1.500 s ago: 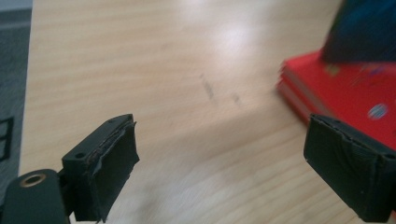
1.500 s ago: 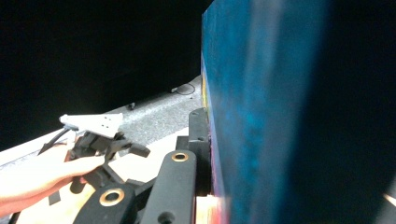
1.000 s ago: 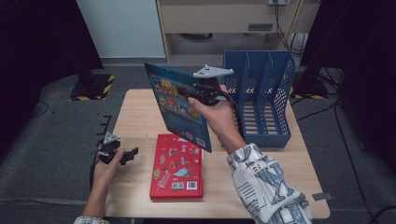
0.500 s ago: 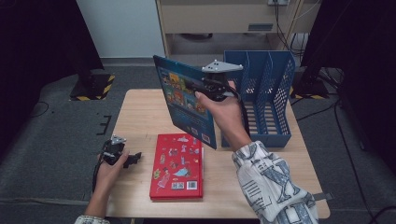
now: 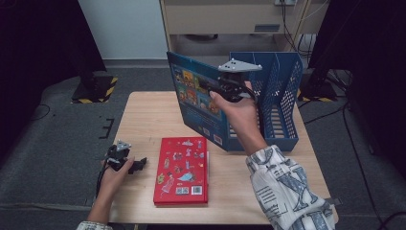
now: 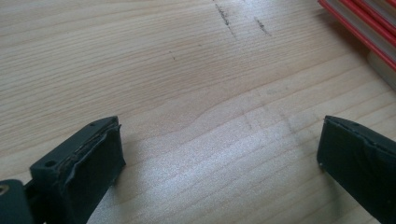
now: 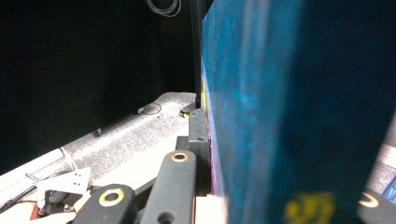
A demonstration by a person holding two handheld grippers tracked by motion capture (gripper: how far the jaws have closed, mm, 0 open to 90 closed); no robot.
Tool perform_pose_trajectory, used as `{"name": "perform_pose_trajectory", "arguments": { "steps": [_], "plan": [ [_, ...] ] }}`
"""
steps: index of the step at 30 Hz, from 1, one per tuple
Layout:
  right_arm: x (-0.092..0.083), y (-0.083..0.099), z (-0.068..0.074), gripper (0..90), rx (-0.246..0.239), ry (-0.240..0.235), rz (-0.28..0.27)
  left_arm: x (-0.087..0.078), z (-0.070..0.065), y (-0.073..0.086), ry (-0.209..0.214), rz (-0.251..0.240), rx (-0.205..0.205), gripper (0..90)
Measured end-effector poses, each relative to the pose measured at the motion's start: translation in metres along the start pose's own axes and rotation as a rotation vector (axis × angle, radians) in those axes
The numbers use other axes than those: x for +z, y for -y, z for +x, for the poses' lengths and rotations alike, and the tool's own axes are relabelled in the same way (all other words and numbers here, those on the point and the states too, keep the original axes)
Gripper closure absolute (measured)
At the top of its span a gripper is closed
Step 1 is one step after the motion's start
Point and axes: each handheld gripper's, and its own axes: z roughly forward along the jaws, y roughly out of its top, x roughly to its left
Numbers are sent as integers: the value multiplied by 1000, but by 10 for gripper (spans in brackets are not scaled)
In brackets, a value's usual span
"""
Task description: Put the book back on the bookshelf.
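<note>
My right gripper (image 5: 225, 90) is shut on a blue picture book (image 5: 198, 100) and holds it upright above the table, just left of the blue file rack (image 5: 283, 96). In the right gripper view, one black finger (image 7: 198, 135) presses on the book's cover (image 7: 289, 116). A red book (image 5: 183, 170) lies flat at the table's front middle. My left gripper (image 5: 138, 165) rests low on the wood to the left of it. Its jaws have just been opening and now stand wide apart (image 6: 222, 135) over bare wood, with the red book's edge (image 6: 369, 28) off to one side.
The wooden table (image 5: 143, 115) has bare room at its left and back left. The file rack stands at the back right with slotted compartments. Dark floor, cables and a cabinet surround the table.
The right hand has carried the blue book up and to the right, closer to the file rack. The left hand has stayed at the table's left front.
</note>
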Motion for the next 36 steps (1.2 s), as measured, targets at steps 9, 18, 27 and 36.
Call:
{"name": "perform_pose_trajectory", "arguments": {
  "steps": [9,18,27,36],
  "plan": [
    [-9,-2,-4,822,1,16,-12,0,-1,0,1,0,0,0],
    [-16,-4,-10,822,15,35,-24,0,-1,0,0,0,0,0],
    [-34,-8,-16,822,21,57,-40,0,-1,0,0,2,-2,0],
    [-59,-5,-24,822,34,75,-55,0,-2,0,0,-1,-1,0]
  ]
}}
